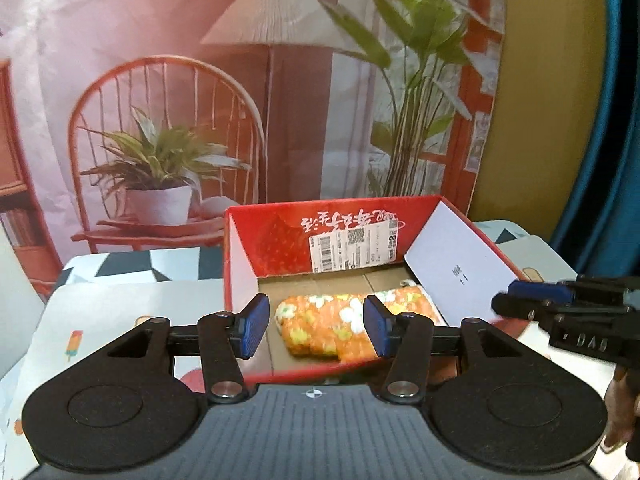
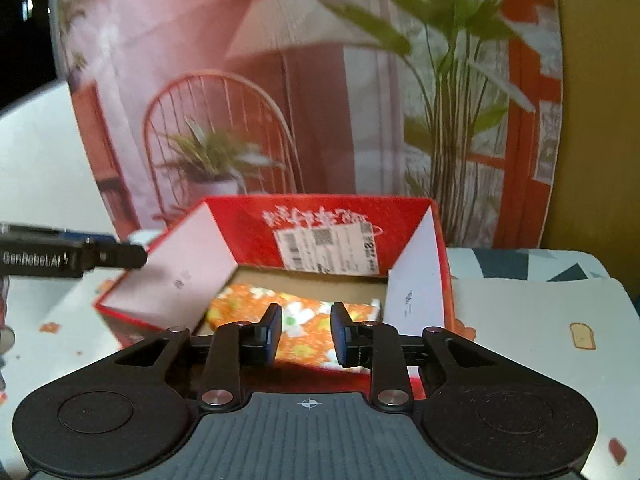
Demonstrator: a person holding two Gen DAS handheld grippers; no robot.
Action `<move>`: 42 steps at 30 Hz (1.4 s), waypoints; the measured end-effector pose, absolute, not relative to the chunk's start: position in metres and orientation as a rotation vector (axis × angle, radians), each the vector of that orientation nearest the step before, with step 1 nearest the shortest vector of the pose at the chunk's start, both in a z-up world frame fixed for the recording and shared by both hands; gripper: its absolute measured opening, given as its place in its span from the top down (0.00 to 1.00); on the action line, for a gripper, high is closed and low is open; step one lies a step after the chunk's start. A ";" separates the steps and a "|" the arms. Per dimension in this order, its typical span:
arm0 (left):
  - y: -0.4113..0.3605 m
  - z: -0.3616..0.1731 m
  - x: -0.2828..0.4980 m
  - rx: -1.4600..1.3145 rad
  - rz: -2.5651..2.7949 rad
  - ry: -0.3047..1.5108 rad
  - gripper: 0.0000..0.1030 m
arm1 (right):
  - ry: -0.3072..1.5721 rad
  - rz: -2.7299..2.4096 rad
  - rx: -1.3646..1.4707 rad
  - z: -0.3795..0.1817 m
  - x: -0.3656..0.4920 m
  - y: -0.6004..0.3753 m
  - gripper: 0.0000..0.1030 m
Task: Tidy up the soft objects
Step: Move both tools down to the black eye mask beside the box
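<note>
Hovering just before the red box [image 1: 280, 240], the left gripper [image 1: 316, 326] is seen with its jaws apart and empty. The right gripper [image 2: 306, 330] is likewise parted, gripping nothing. Inside the red box, on its cardboard floor, the orange flowered cloth [image 1: 332, 324] is laid folded.

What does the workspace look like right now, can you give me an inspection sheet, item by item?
Surface: table with a pale printed cover.
Job's things: orange floral cloth, folded, lying inside the open red box.
Clutter: nothing seen.
Grippers: left gripper open, nothing between its pads; right gripper slightly open, empty. Both are in front of the box.
Cables: nothing seen.
Surroundings: printed backdrop showing a chair, lamp and plants.
</note>
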State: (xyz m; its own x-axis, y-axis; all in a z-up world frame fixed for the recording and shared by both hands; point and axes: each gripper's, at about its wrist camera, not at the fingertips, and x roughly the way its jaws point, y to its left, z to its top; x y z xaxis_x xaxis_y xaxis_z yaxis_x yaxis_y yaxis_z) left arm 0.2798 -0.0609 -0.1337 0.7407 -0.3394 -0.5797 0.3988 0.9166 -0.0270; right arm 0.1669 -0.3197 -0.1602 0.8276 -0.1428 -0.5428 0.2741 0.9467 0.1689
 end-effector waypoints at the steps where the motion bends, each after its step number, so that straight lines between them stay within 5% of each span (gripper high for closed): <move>1: -0.059 -0.135 0.273 0.100 -0.404 0.609 0.47 | 0.536 -0.225 0.247 -0.160 0.160 -0.316 0.75; 32: -0.030 -0.188 0.206 -0.083 -0.472 0.693 0.47 | 0.477 -0.350 0.321 -0.206 0.062 -0.323 0.61; 36: -0.031 -0.192 0.204 -0.084 -0.495 0.707 0.47 | 0.457 -0.337 0.336 -0.207 0.053 -0.323 0.49; 42: -0.031 -0.199 0.204 -0.090 -0.496 0.731 0.47 | 0.467 -0.300 0.345 -0.211 0.054 -0.317 0.48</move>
